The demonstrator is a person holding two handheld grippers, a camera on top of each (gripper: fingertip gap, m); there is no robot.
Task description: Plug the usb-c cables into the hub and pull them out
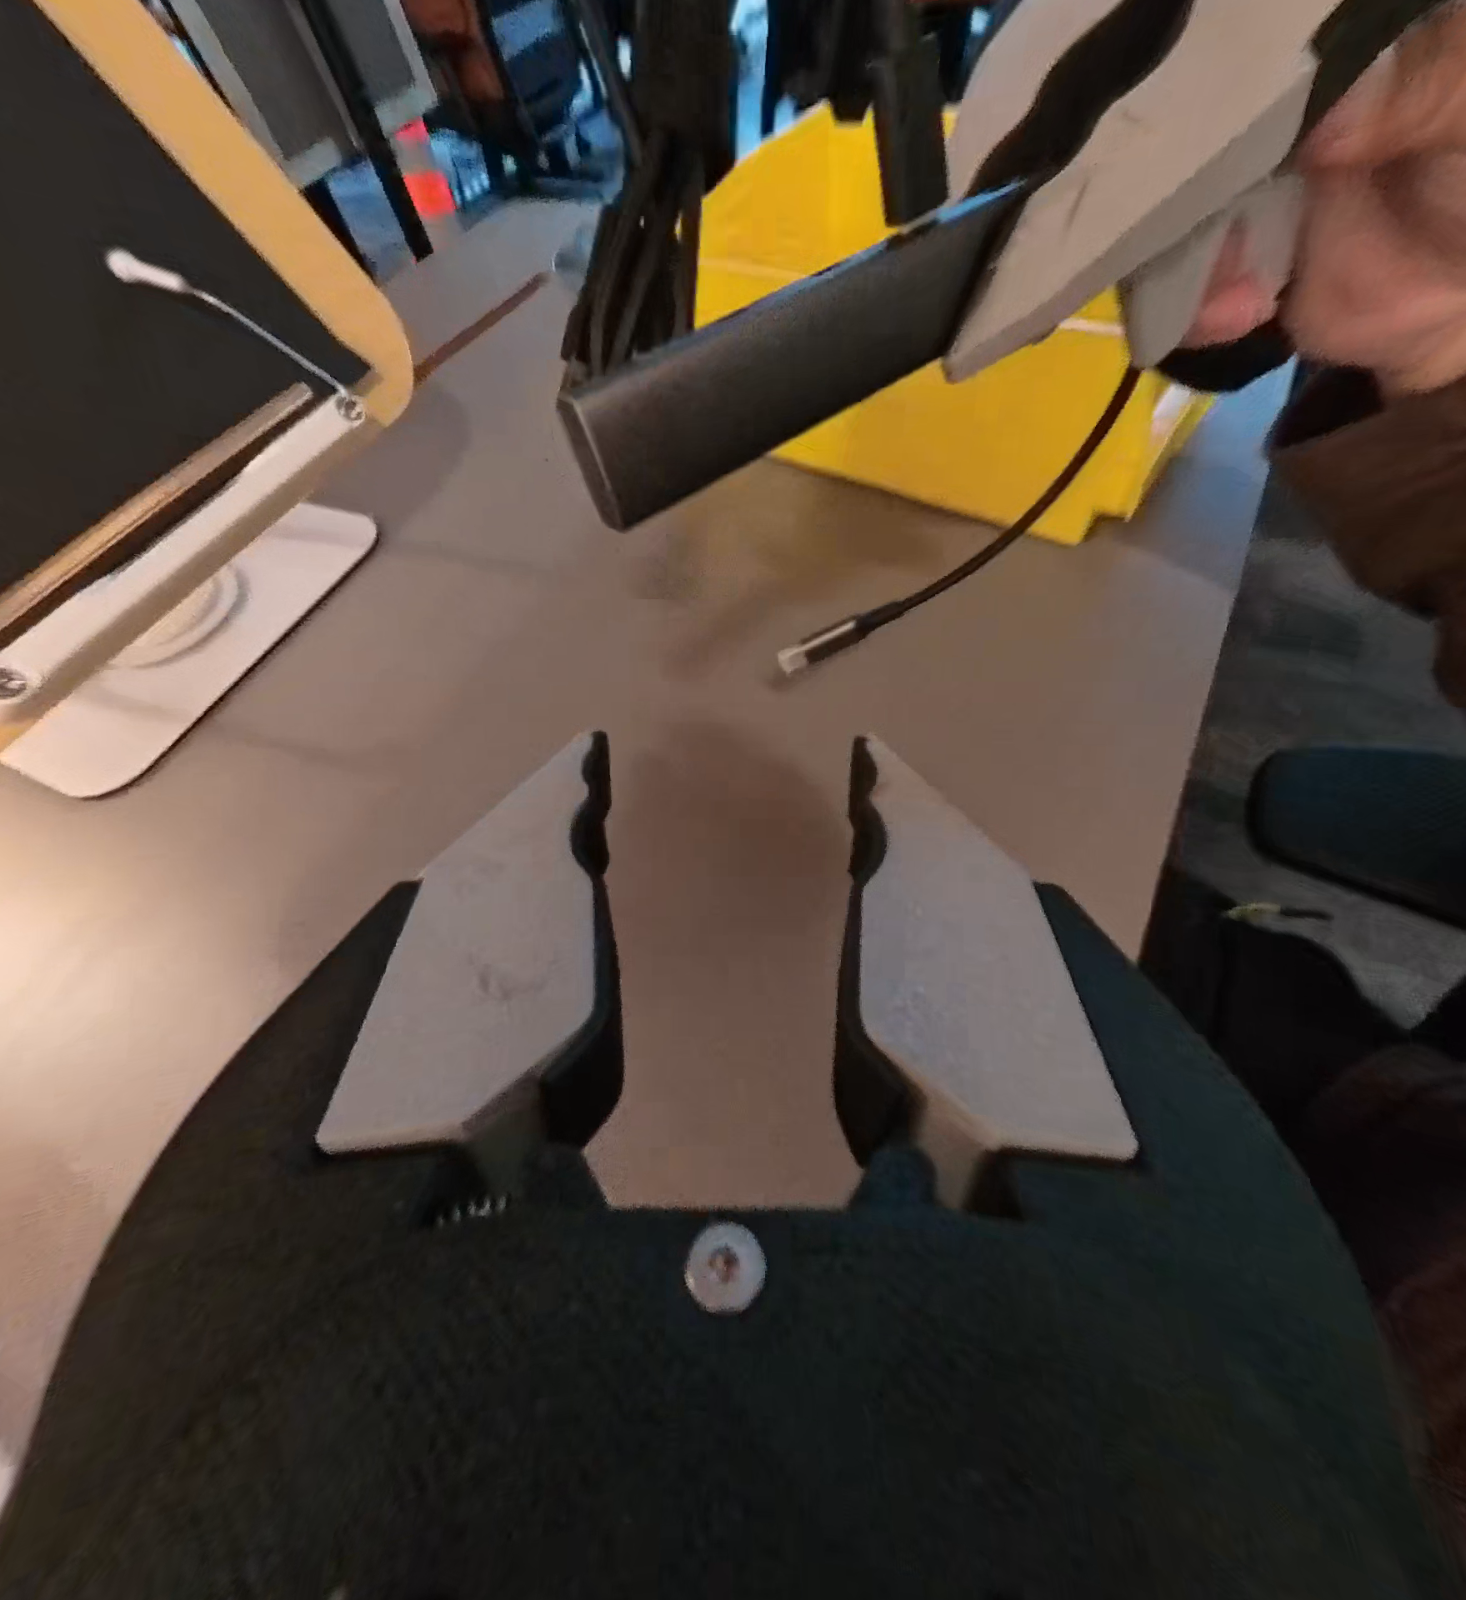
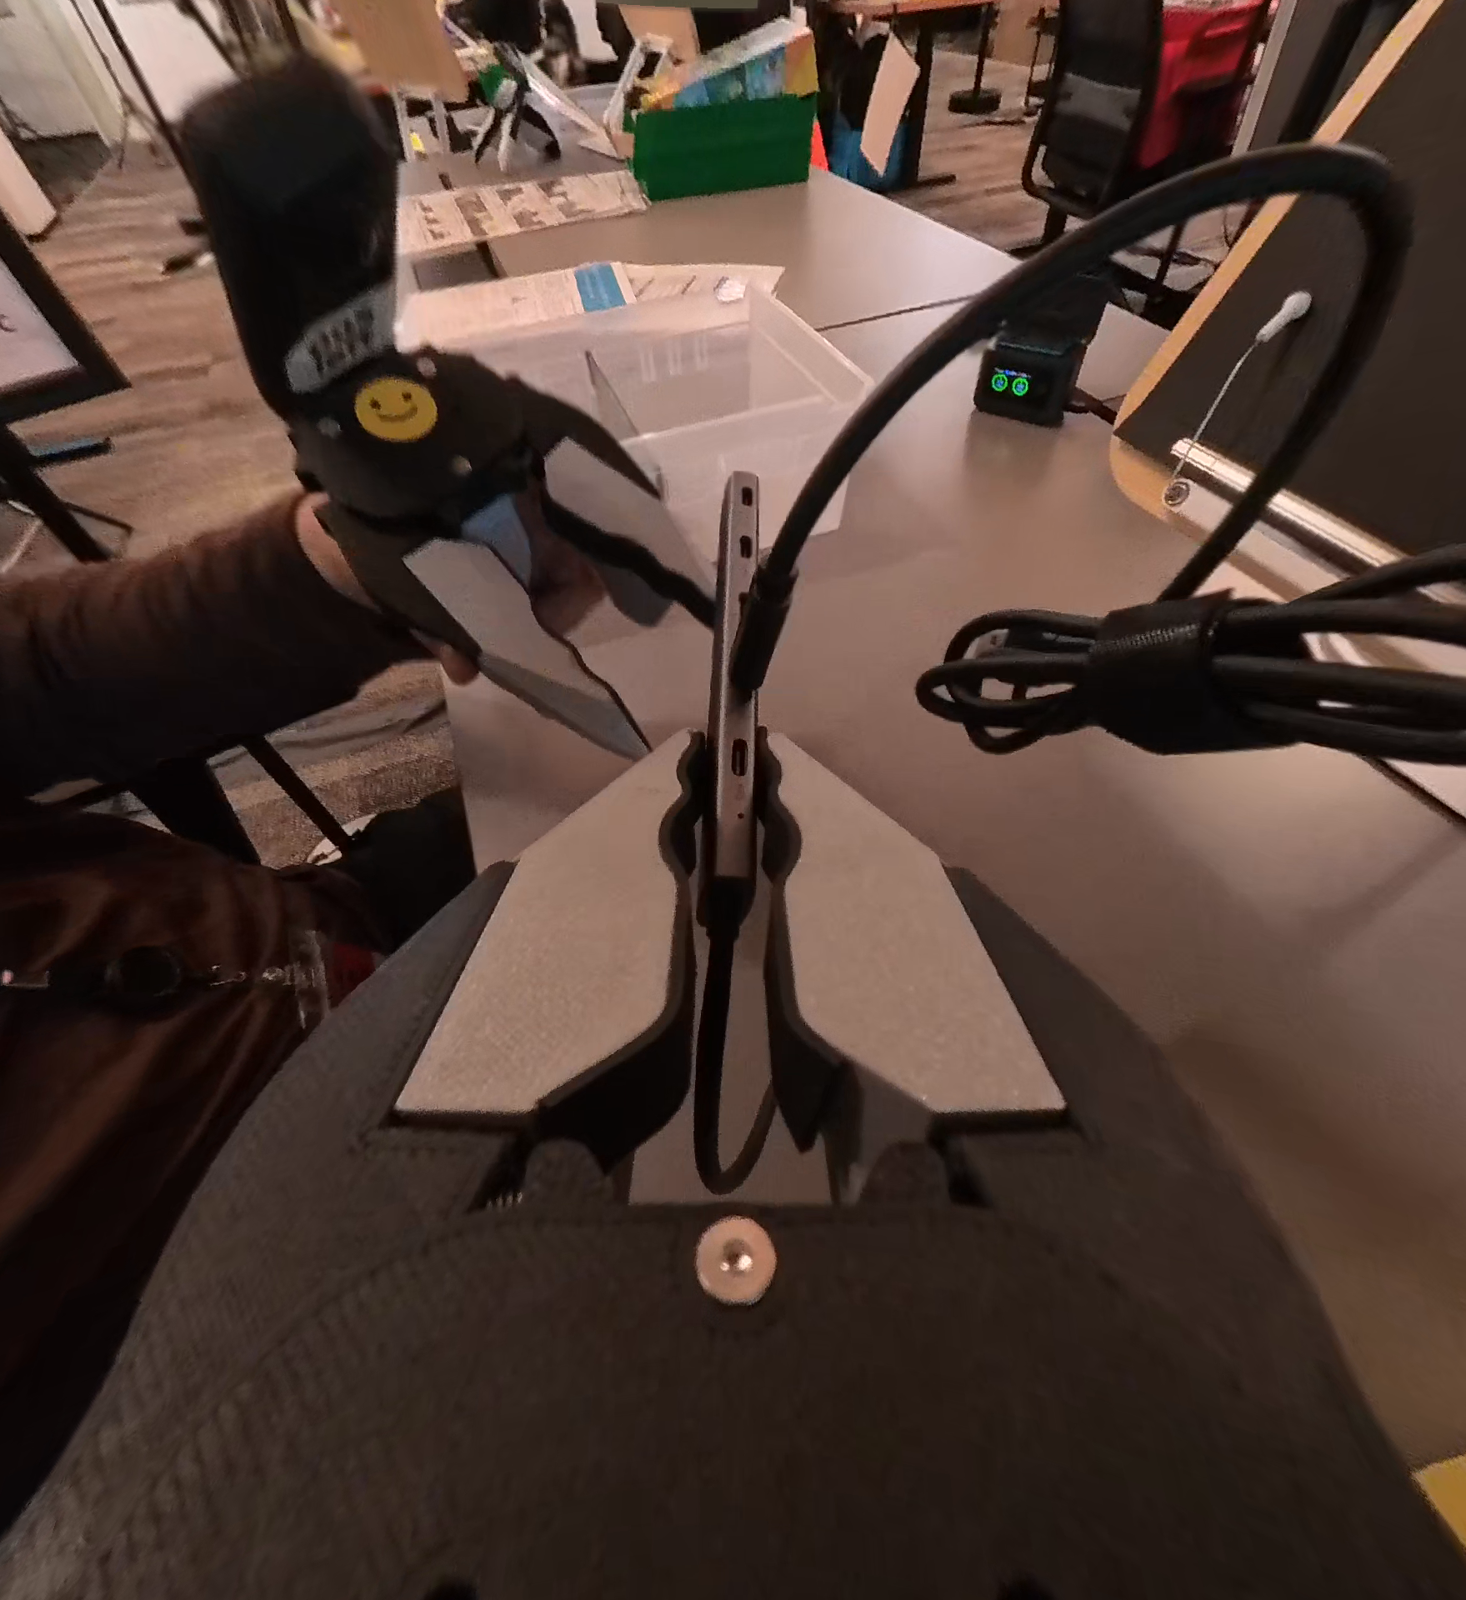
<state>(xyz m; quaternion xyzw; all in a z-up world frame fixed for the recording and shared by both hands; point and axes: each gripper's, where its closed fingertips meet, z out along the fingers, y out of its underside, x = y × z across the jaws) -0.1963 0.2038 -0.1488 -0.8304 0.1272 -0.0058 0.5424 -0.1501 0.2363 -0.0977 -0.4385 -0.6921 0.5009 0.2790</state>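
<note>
The right gripper has its fingers clamped on the grey hub, held above the worktop with a black cable plugged into its side — the left gripper is empty, fingers spread. Beyond: a yellow bin, a monitor stand, cluttered tables

One hub, two grippers, one cable
</note>
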